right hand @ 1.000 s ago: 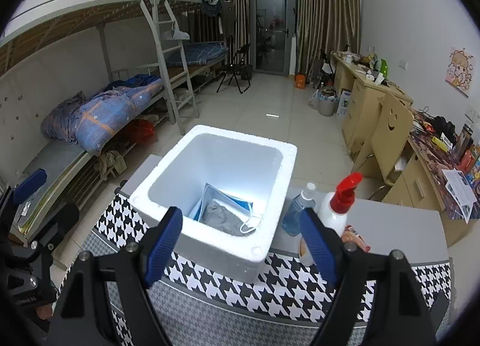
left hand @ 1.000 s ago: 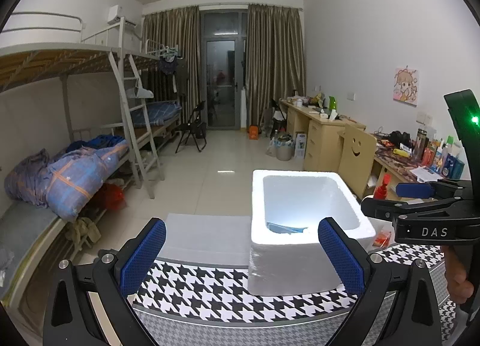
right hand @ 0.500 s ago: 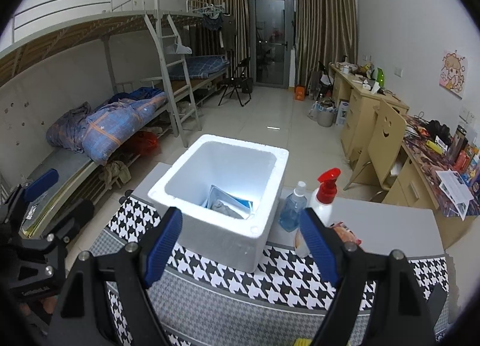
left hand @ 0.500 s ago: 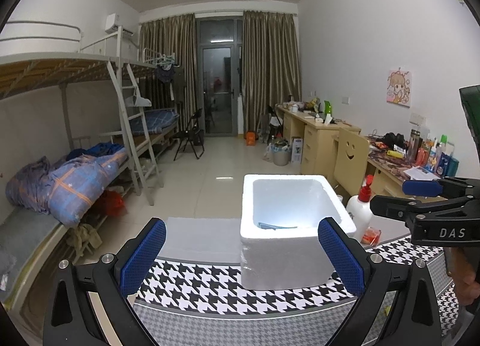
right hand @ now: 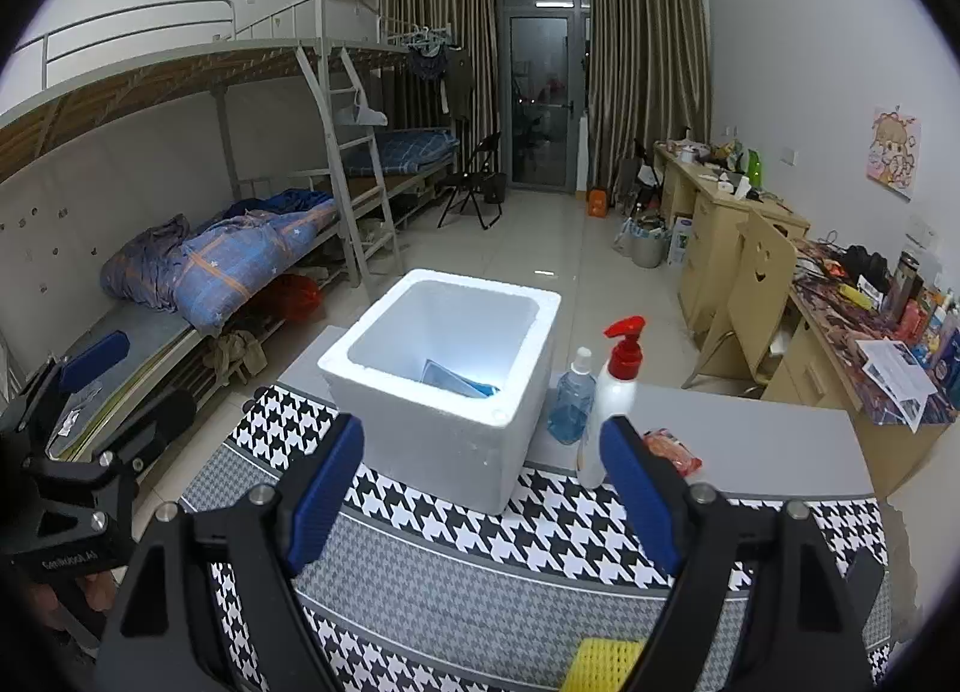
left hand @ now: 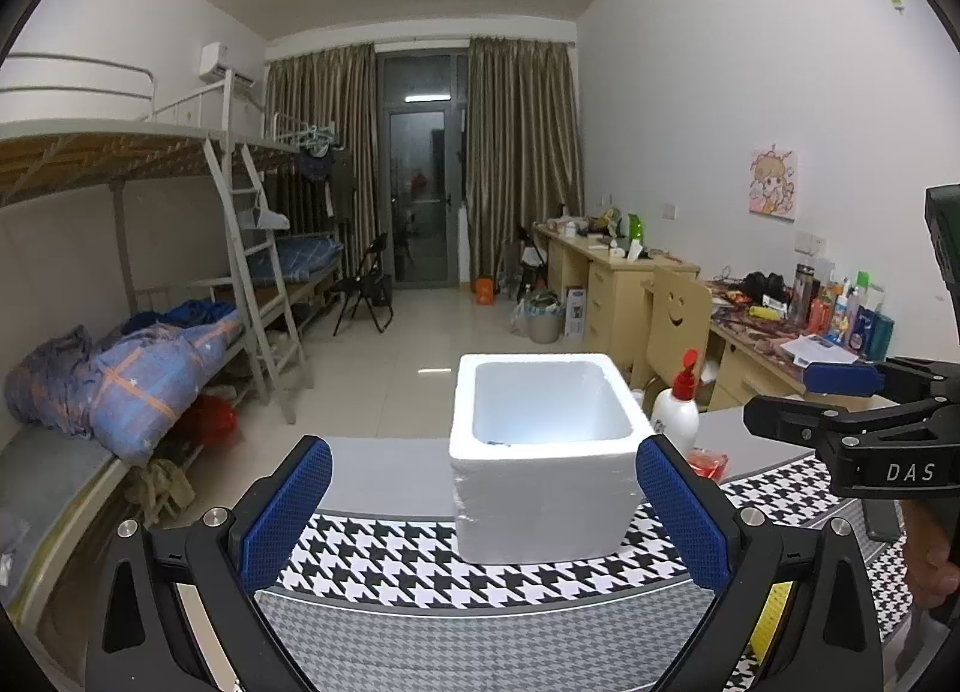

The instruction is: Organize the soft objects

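A white foam box (left hand: pixel 543 455) stands on the houndstooth cloth (left hand: pixel 384 548); it also shows in the right wrist view (right hand: pixel 447 392). A blue soft item (right hand: pixel 459 383) lies inside it. A yellow soft object (right hand: pixel 603 665) lies on the cloth at the near edge below my right gripper; a sliver of it shows in the left wrist view (left hand: pixel 765 620). My left gripper (left hand: pixel 480 512) is open and empty, in front of the box. My right gripper (right hand: pixel 486 488) is open and empty, also in front of the box.
A white spray bottle with a red top (right hand: pixel 612 398), a blue-liquid bottle (right hand: pixel 570 401) and a red packet (right hand: pixel 672 449) stand right of the box on the grey table (right hand: pixel 762 452). Bunk beds are on the left, desks on the right.
Both grippers have pulled back and away from the foam box, which now looks smaller. Both stay open. The yellow object has come into view at the near edge.
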Available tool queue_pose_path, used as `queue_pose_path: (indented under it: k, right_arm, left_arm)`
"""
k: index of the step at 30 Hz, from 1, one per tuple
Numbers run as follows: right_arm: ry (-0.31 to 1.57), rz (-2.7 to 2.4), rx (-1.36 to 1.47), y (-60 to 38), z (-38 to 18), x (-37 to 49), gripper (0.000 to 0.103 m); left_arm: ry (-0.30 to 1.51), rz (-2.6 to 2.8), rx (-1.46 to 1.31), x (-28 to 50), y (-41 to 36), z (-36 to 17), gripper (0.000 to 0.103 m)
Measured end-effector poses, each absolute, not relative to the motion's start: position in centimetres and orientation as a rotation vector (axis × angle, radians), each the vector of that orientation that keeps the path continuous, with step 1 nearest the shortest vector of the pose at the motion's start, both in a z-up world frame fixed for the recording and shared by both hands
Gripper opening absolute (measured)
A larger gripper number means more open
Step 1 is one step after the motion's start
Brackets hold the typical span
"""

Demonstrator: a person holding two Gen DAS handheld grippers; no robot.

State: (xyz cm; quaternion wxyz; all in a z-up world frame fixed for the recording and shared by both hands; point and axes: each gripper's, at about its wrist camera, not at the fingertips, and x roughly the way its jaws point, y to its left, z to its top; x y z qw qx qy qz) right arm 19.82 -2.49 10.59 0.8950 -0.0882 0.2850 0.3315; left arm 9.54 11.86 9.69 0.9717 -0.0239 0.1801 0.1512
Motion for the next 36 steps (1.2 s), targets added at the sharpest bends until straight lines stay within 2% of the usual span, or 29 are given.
queue_pose_path:
  k: [34,36]
  right_arm:
    - [0.489,0.673,-0.135,-8.2,9.7,14.3,0.088]
    - [0.475,0.670,-0.132,-8.2,9.5,13.9,0.091]
  left_arm:
    - [0.294,0.213,-0.032,4.8,6.7,8.7,0.102]
    - [0.291,0.214,-0.038,4.6,6.4,8.5,0.102]
